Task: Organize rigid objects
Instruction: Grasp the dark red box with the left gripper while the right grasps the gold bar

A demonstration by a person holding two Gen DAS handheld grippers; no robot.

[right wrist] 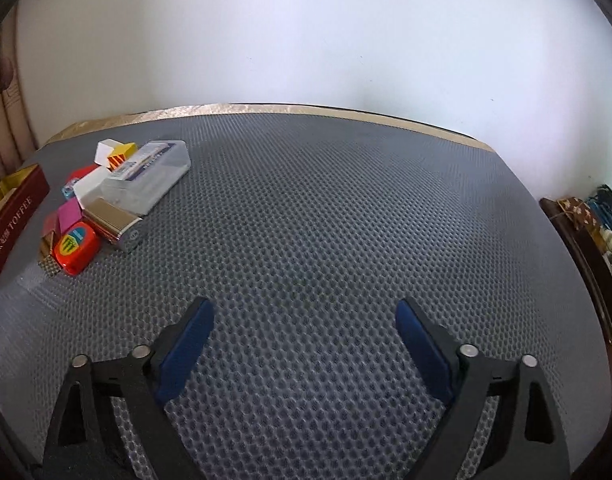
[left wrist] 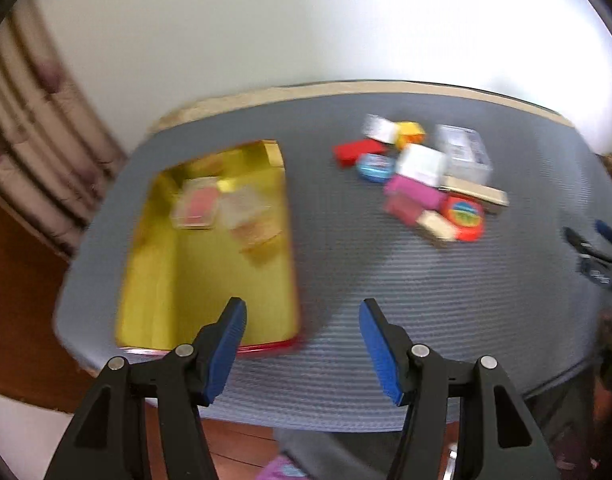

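The small boxes lie heaped on the tabletop, just right of the gold tin already holding a few; our left gripper and right gripper hover with jaws spread and empty; we'd best pick an outer piece first.

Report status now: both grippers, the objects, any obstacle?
Left gripper open, empty; right gripper open, empty. Pile of small coloured boxes loose on grey mat. Gold rectangular tin holds few. Nothing blocking.
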